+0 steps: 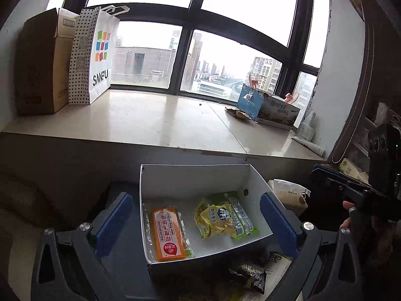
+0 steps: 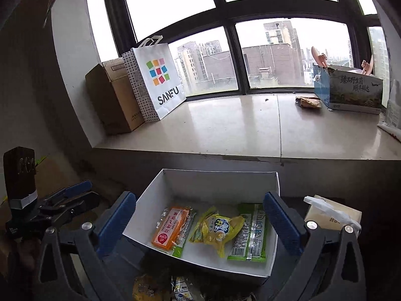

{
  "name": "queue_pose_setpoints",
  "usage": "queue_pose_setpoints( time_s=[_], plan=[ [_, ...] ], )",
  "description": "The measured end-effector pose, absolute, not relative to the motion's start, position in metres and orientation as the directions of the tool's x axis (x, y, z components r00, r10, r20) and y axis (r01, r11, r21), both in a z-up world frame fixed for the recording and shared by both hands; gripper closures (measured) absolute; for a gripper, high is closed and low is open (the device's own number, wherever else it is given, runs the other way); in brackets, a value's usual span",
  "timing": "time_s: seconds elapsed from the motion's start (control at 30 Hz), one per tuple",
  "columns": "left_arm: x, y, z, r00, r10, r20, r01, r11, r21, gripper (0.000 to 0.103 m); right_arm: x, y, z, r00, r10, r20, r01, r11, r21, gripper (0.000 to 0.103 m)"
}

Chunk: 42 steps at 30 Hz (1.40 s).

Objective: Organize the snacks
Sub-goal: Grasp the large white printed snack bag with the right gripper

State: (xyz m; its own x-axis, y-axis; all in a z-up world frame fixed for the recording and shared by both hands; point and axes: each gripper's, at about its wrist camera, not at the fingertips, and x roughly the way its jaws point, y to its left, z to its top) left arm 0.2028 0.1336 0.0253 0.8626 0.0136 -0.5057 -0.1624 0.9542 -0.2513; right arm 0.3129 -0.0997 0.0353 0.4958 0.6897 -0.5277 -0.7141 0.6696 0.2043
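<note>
1. One white box (image 1: pixel 195 183) sits lower centre, holding three snacks: orange pack (image 1: pixel 167 234), yellow bag (image 1: pixel 214 219), green pack (image 1: pixel 241 222).
2. Left gripper (image 1: pixel 196 222) spread wide, empty.
3. Right gripper (image 2: pixel 200 222) likewise released.

Left claw (image 1: pixel 196 223): jaws spread wide, blue pads facing each other, nothing pressed between them, pointing forward and tilted down. Right claw (image 2: pixel 200 223): same pose, jaws wide apart, pads gripping nothing, angled down. Both claws side by side, near each other. In left wrist view, person's fingers (image 1: pixel 347 204) wrapped around right claw's handle at far right edge.
</note>
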Motion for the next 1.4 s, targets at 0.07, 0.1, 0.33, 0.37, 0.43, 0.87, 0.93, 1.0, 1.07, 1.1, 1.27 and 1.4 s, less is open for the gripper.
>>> queue_pose_setpoints(
  time_s=[0.07,0.1,0.33,0.37,0.43,0.87,0.93,1.0,1.07,1.1,1.27,1.4],
  plan=[
    [0.191,0.127,0.031,0.870,0.002,-0.493,-0.147,0.955,-0.256,0.000,0.301,-0.108,0.039,0.481,0.705,-0.521,-0.736,0.648,0.197,0.000],
    [0.185,0.125,0.034,0.876,-0.005,-0.483,-0.139,0.955,-0.263,0.000,0.294,-0.114,0.041,0.475,0.714,-0.514,-0.747,0.636,0.193,0.000],
    [0.147,0.094,0.031,0.873,-0.058,-0.484,-0.079,0.963,-0.257,0.000,0.258,-0.158,0.038,0.449,0.725,-0.522,-0.768,0.612,0.190,0.000],
    [0.141,0.089,0.026,0.866,-0.066,-0.496,-0.076,0.962,-0.261,0.000,0.253,-0.167,0.036,0.451,0.726,-0.519,-0.763,0.615,0.196,0.000],
    [0.127,0.079,0.014,0.858,-0.081,-0.508,-0.065,0.962,-0.263,0.000,0.242,-0.181,0.028,0.444,0.724,-0.529,-0.765,0.613,0.197,0.000],
    [0.101,0.045,-0.037,0.787,-0.183,-0.589,-0.009,0.952,-0.307,0.000,0.182,-0.242,-0.061,0.454,0.601,-0.658,-0.626,0.740,0.244,0.000],
    [0.103,0.043,-0.039,0.780,-0.184,-0.599,-0.002,0.955,-0.296,0.000,0.177,-0.236,-0.069,0.443,0.576,-0.686,-0.654,0.732,0.192,0.000],
    [0.102,0.042,-0.040,0.780,-0.185,-0.597,0.002,0.956,-0.293,0.000,0.174,-0.227,-0.075,0.442,0.546,-0.711,-0.691,0.713,0.118,0.000],
    [0.101,0.042,-0.041,0.777,-0.195,-0.599,0.011,0.955,-0.297,0.000,0.169,-0.216,-0.080,0.435,0.541,-0.720,-0.753,0.657,0.039,0.000],
    [0.100,0.042,-0.042,0.776,-0.192,-0.601,0.009,0.956,-0.294,0.000,0.168,-0.211,-0.083,0.428,0.544,-0.721,-0.786,0.618,-0.001,0.000],
    [0.095,0.042,-0.048,0.767,-0.178,-0.616,-0.010,0.957,-0.289,0.000,0.166,-0.179,-0.113,0.447,0.452,-0.772,-0.868,0.429,-0.251,0.000],
    [0.092,0.042,-0.051,0.758,-0.157,-0.633,-0.028,0.962,-0.272,0.000,0.166,-0.157,-0.134,0.461,0.436,-0.773,-0.884,0.303,-0.357,0.000]
  ],
)
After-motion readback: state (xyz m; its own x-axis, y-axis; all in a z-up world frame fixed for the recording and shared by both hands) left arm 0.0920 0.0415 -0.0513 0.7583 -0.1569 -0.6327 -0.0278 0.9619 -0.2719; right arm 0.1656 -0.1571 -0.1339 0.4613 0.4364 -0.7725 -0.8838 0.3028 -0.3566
